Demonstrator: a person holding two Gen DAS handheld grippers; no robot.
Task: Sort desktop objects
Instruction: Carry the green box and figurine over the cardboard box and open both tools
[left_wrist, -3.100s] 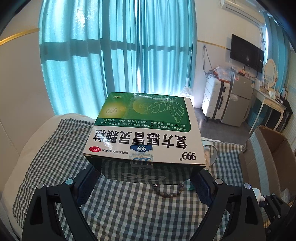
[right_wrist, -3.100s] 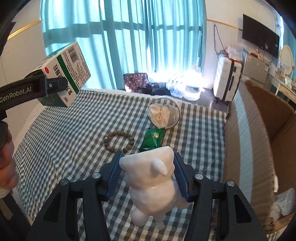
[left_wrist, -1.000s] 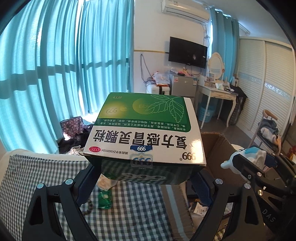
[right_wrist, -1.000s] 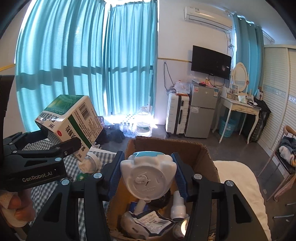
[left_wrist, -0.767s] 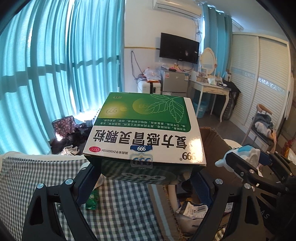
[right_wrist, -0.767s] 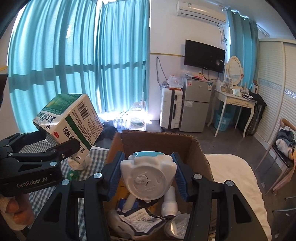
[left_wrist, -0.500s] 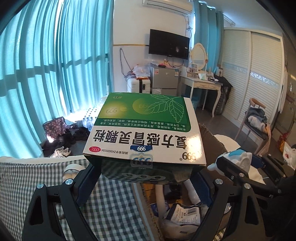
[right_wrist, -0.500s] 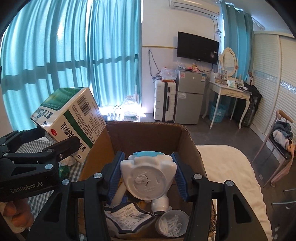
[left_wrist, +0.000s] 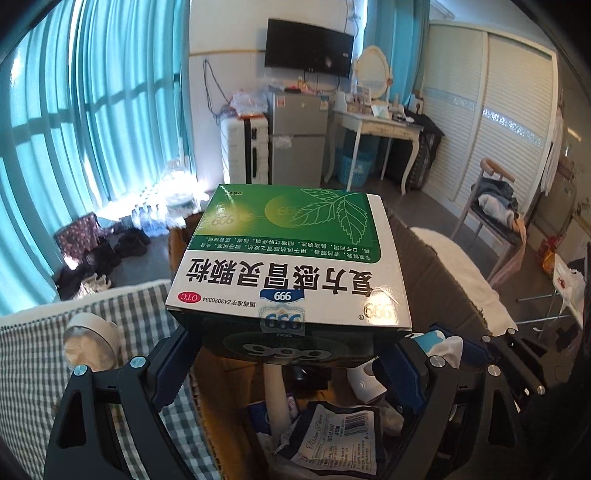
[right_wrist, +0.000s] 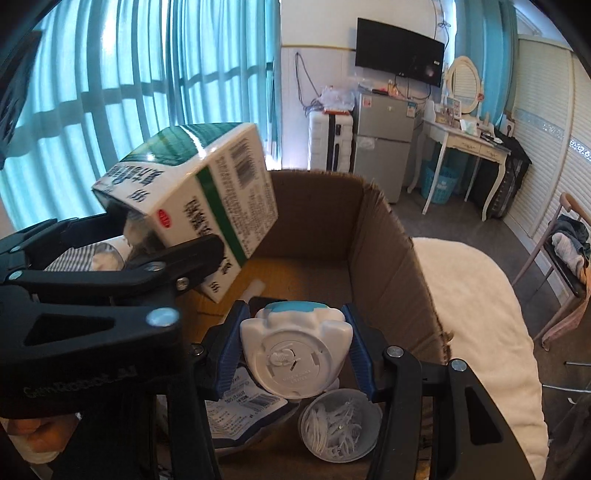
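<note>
Left wrist view shows, at far left, the checked tablecloth (left_wrist: 33, 354) with a round lidded container (left_wrist: 90, 345) lying on it, so by my reading at least one desktop thing is not yet sorted. Right of that, the left gripper (left_wrist: 295, 350) has its fingers spread wide and clamped on the two ends of the medicine box (left_wrist: 291, 258), a white and green carton with a leaf picture, a blue 999 badge and upside-down print, held tilted over the near left part of the cardboard box (right_wrist: 384, 258). Beneath it lie things already dropped in: a dark printed pouch (left_wrist: 340, 439) and a white tube (left_wrist: 275, 391). In the right wrist view, the same carton hangs at left over the box's rim, a barcode on its side. Further right, the right gripper (right_wrist: 293, 350) has its blue pads pressed on both flanks of the white figurine (right_wrist: 295, 352), seen base-first, with a round moulded bottom plate and a blue patch on top; it sits low inside the box, just above a clear cup of white bits (right_wrist: 341, 424). Judged so, both items are at the drop point and only release remains for them.
</note>
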